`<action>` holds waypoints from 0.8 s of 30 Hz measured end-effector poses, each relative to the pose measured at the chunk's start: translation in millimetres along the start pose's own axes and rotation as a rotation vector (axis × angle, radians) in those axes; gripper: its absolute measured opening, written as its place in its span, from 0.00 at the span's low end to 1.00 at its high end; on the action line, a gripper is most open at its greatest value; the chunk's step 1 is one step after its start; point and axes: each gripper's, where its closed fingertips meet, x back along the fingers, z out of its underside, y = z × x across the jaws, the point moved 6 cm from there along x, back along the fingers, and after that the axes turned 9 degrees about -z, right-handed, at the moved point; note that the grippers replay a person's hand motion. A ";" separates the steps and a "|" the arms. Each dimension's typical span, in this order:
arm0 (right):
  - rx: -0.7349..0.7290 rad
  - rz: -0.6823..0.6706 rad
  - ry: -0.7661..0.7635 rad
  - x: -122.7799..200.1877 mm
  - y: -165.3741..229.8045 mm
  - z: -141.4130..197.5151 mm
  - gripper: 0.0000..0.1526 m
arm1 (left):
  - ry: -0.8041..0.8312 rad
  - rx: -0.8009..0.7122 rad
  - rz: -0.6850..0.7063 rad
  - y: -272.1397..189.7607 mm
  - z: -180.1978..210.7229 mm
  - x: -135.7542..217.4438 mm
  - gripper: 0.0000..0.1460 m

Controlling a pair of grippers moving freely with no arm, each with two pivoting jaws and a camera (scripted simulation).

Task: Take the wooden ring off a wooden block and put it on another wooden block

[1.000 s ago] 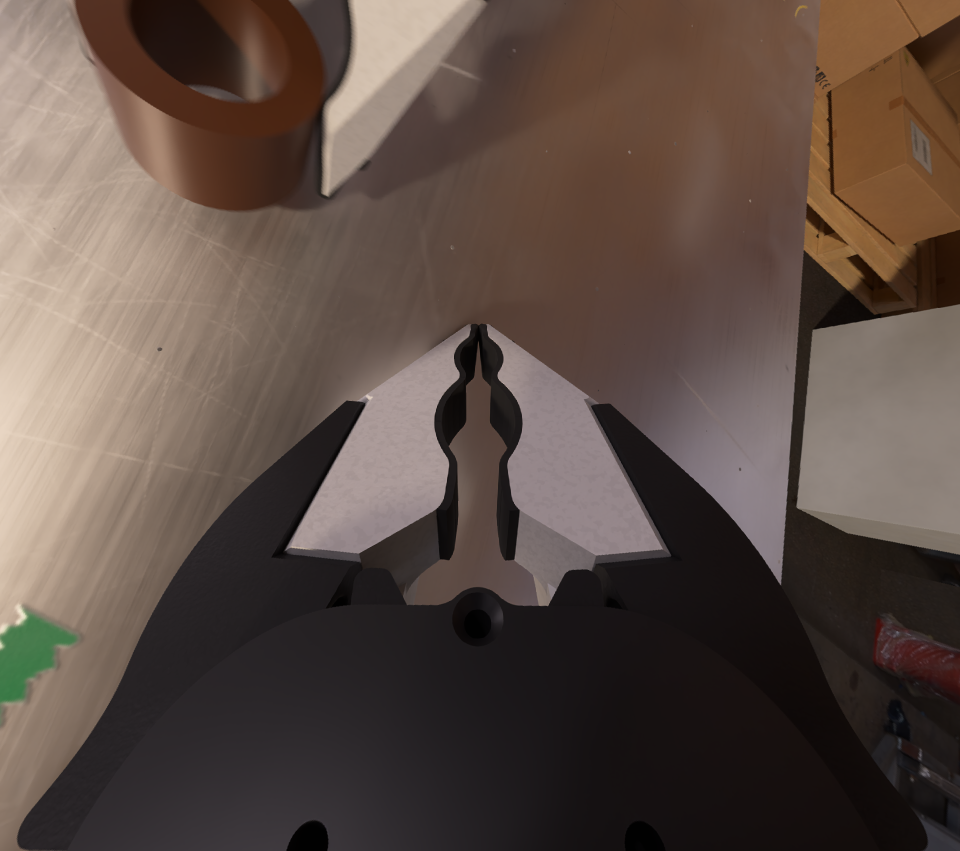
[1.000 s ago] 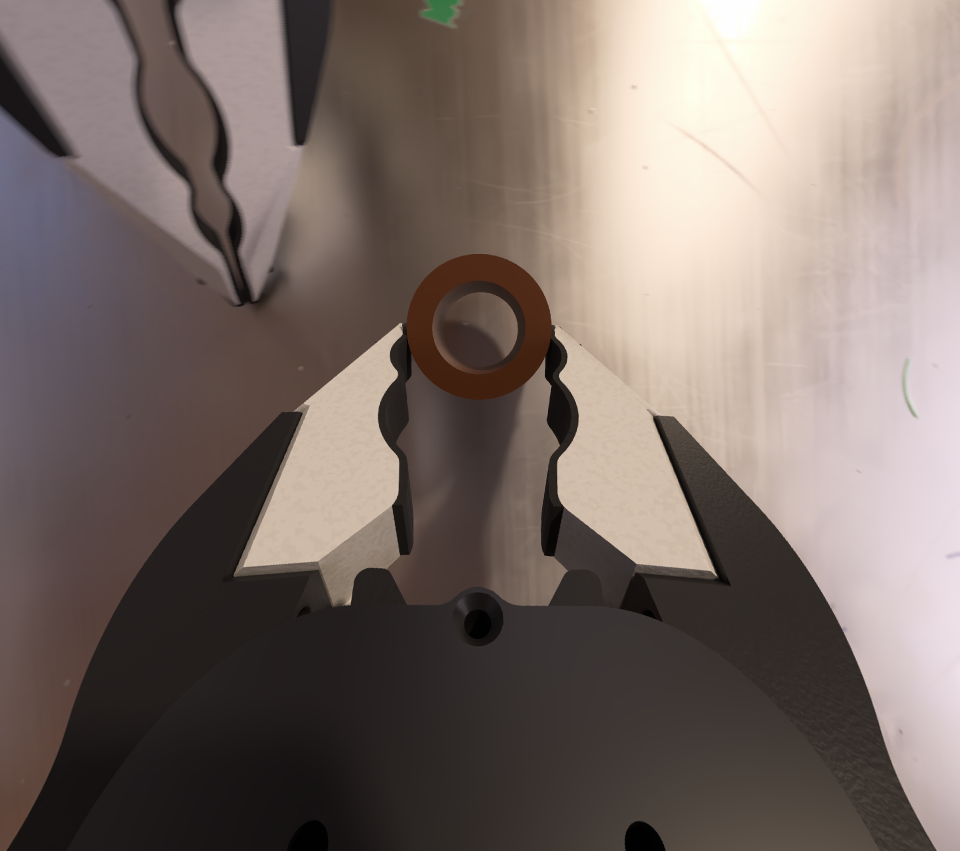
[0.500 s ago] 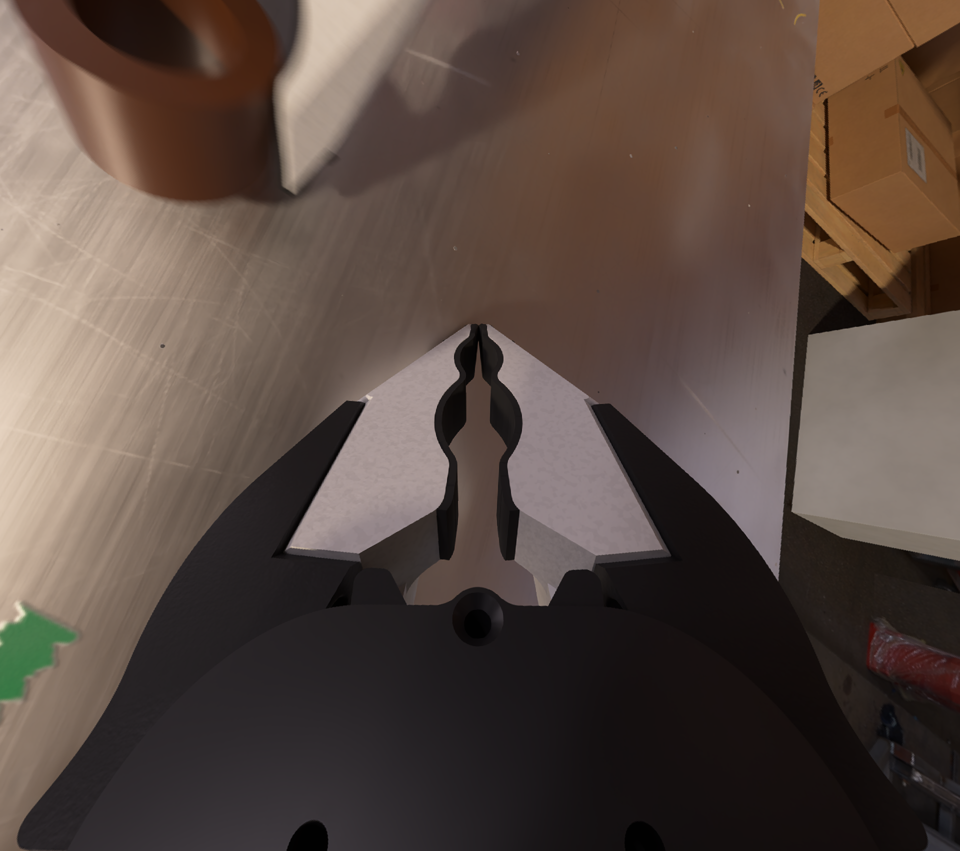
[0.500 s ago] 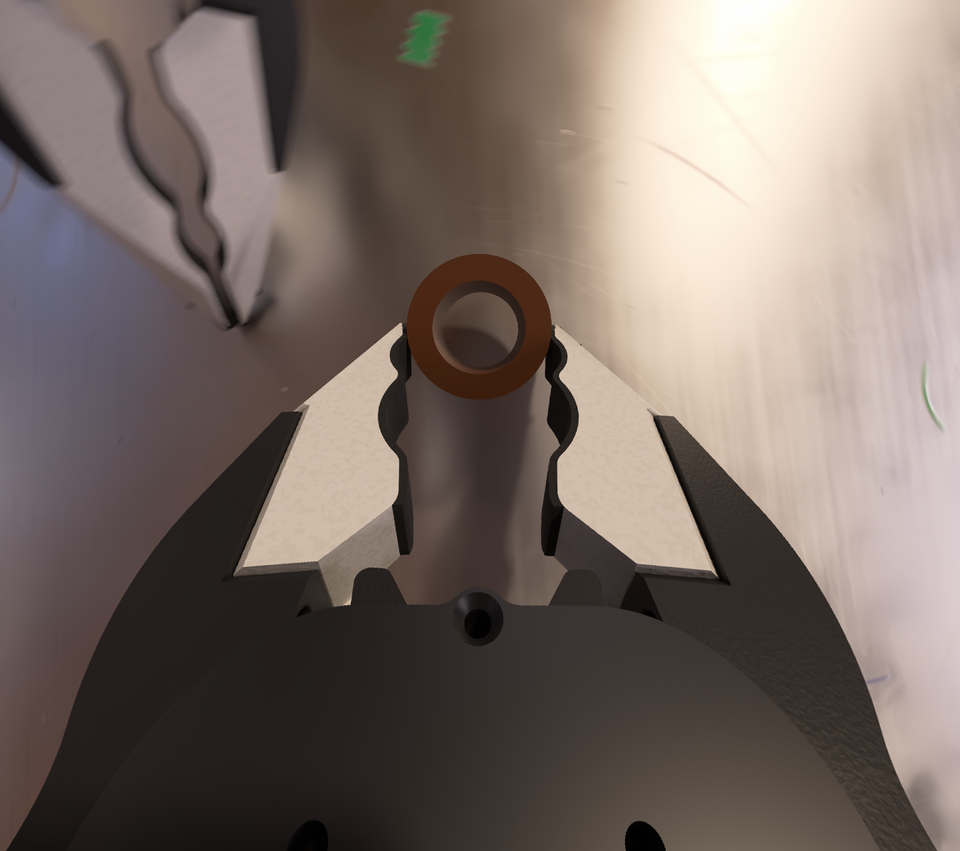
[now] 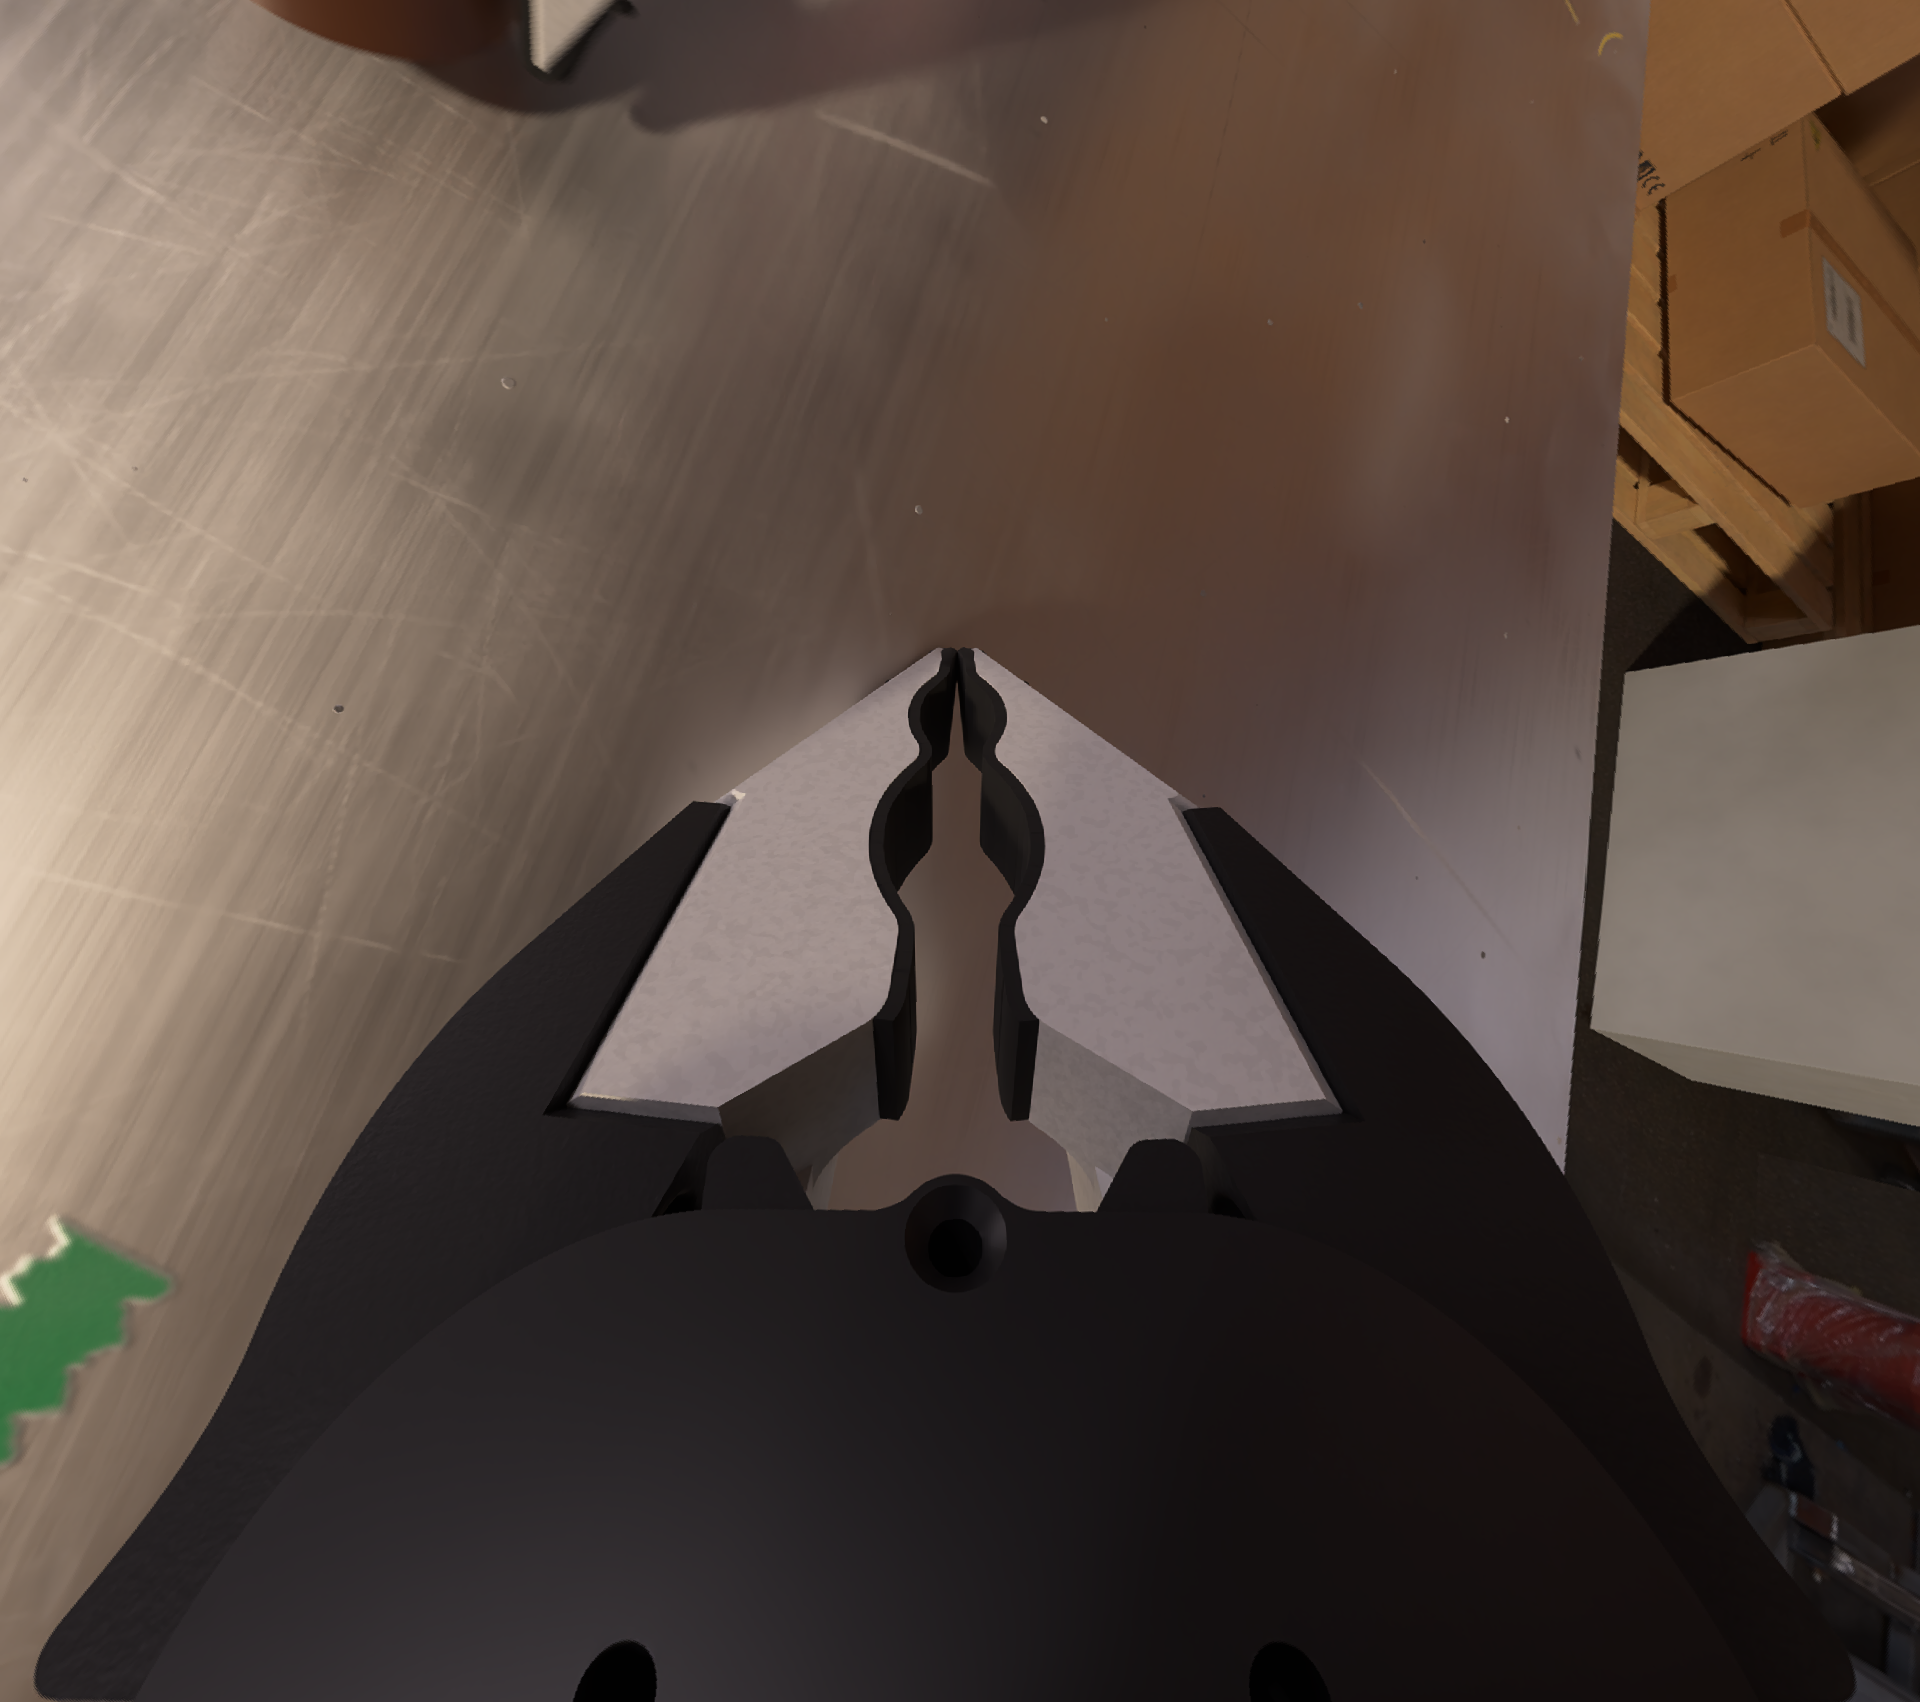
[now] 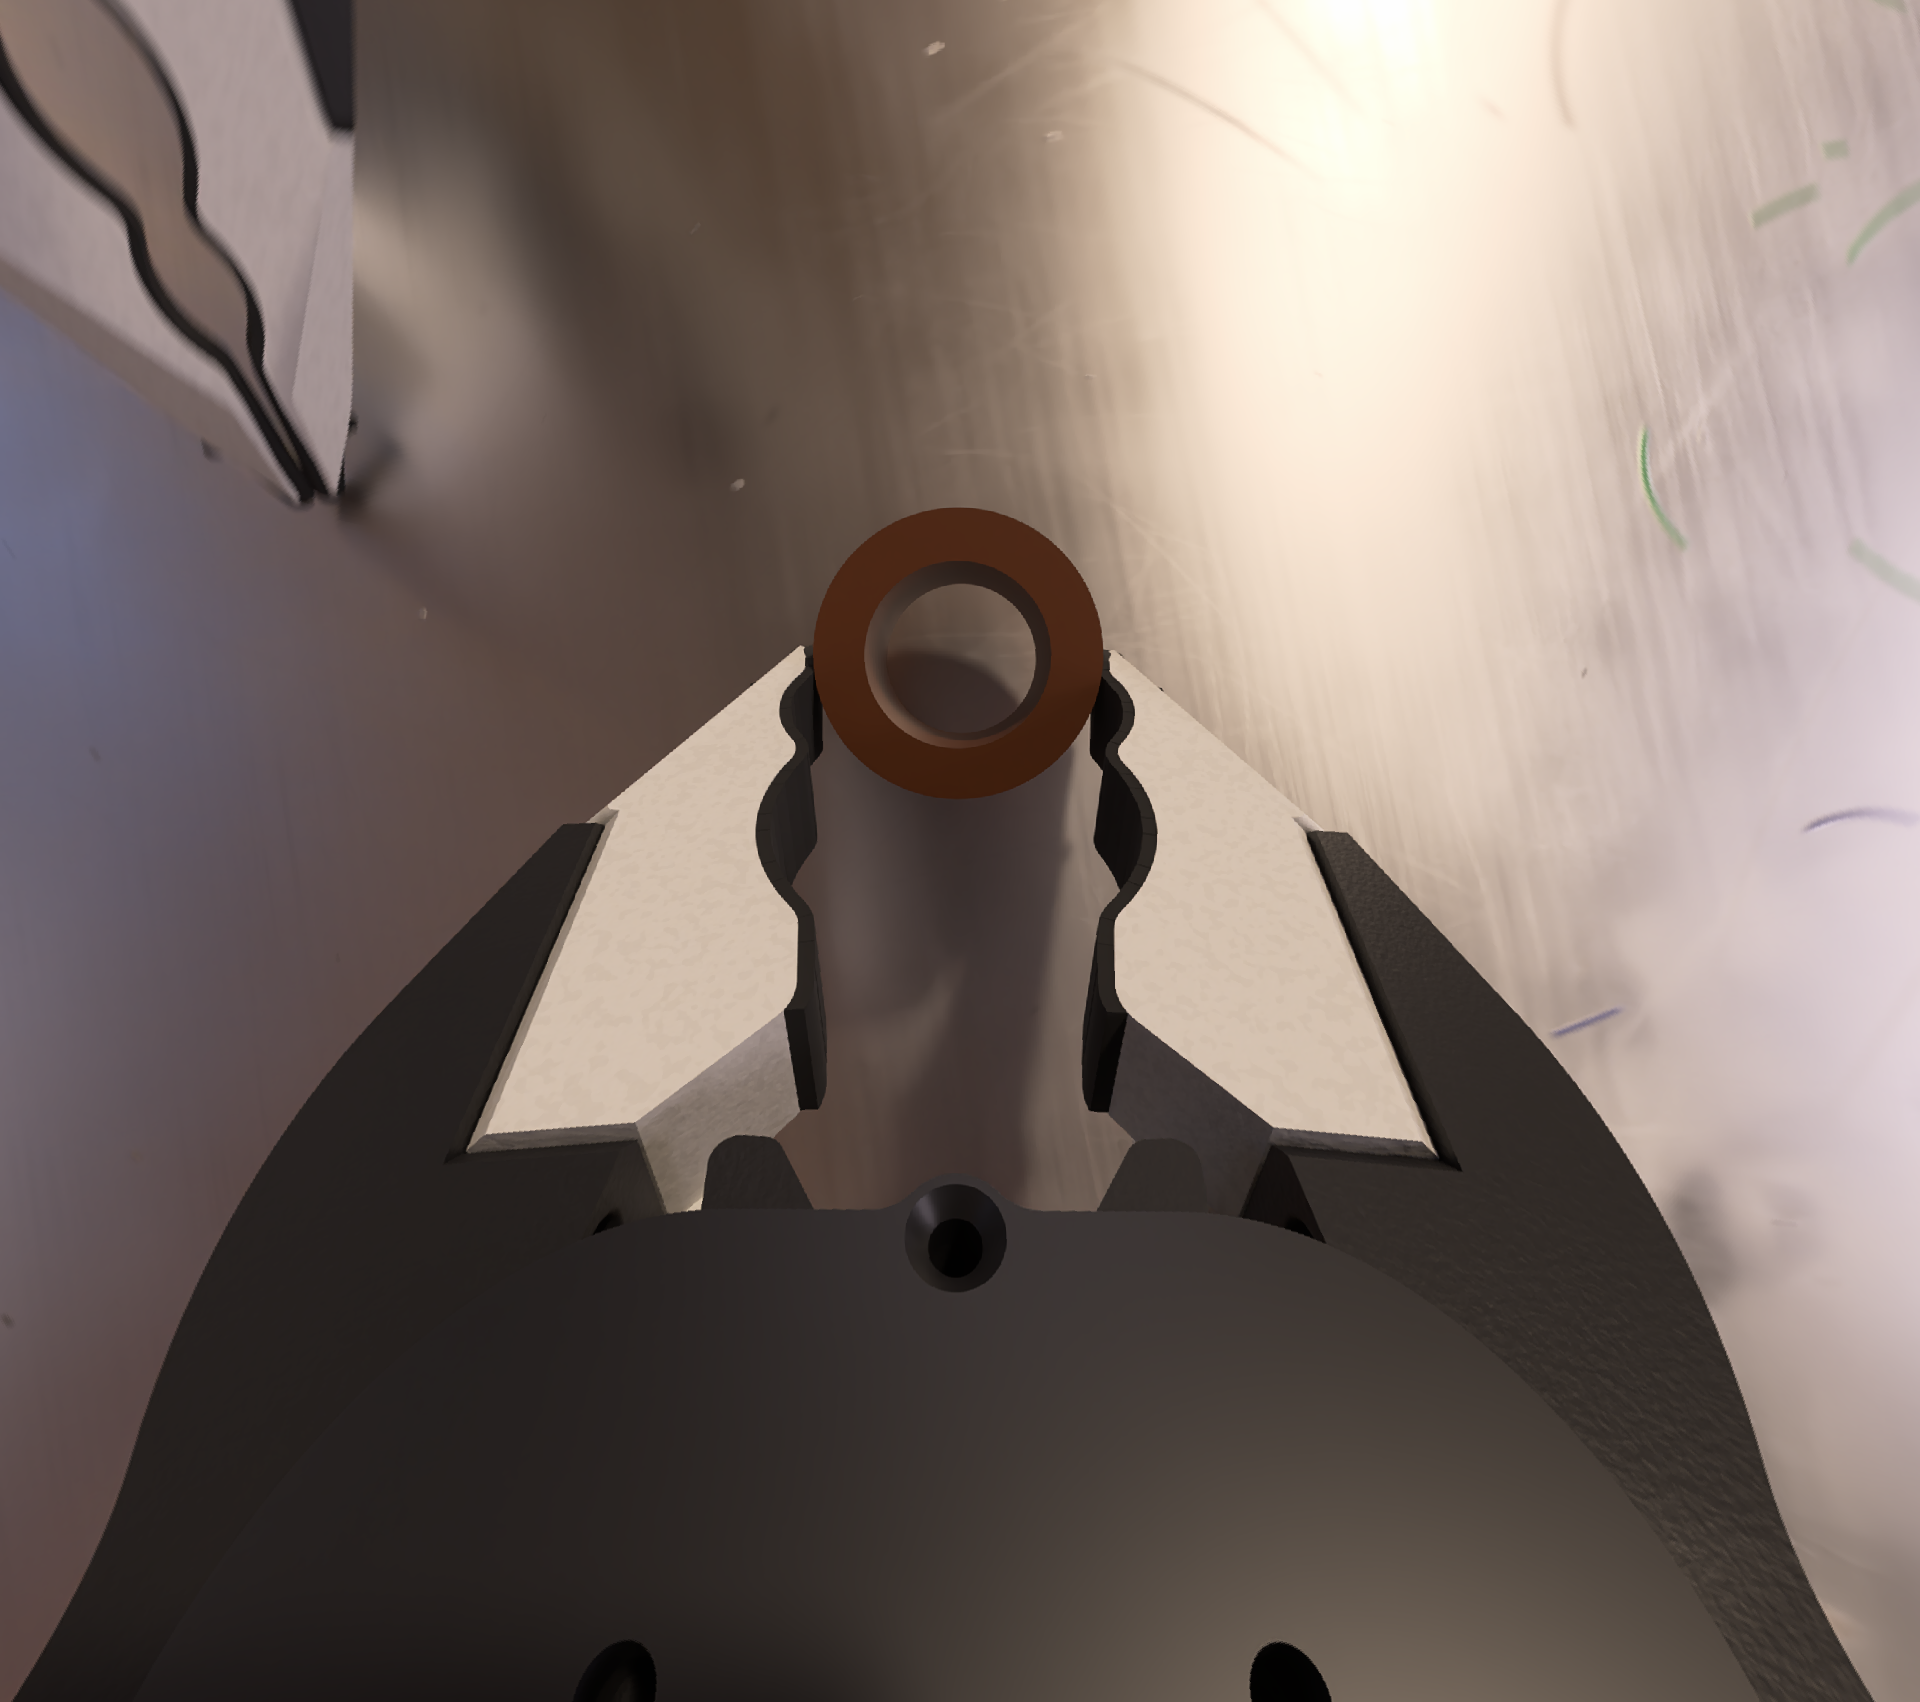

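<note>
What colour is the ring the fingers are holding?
The wooden ring is plain reddish brown, seen best in the right wrist view.

No writing is legible. Small label stickers on the cardboard boxes [image 5: 1808, 281], right of the metal table [image 5: 727, 405], are unreadably blurred.

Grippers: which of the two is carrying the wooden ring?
The right gripper: its fingertips clamp the brown wooden ring on both sides. The left gripper is shut on nothing.
</note>
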 end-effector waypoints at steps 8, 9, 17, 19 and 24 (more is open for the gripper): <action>0.134 -0.084 0.068 -4.9 30.6 1.6 0.34 | -0.002 0.012 -0.007 -0.2 -3.6 -2.9 0.00; 0.075 -0.050 0.019 -0.2 20.0 8.7 0.34 | -0.004 0.013 -0.008 -0.1 -4.0 -3.2 0.00; 0.073 -0.040 0.013 15.3 30.8 32.8 0.34 | -0.005 0.010 -0.010 0.0 -4.9 -3.8 0.00; -0.100 -0.036 -0.130 24.8 10.8 47.1 0.34 | -0.005 0.010 -0.010 0.0 -5.0 -3.9 0.00; 0.130 -0.124 -0.018 12.8 53.6 37.6 0.34 | -0.006 0.008 -0.012 -0.1 -5.1 -4.0 0.00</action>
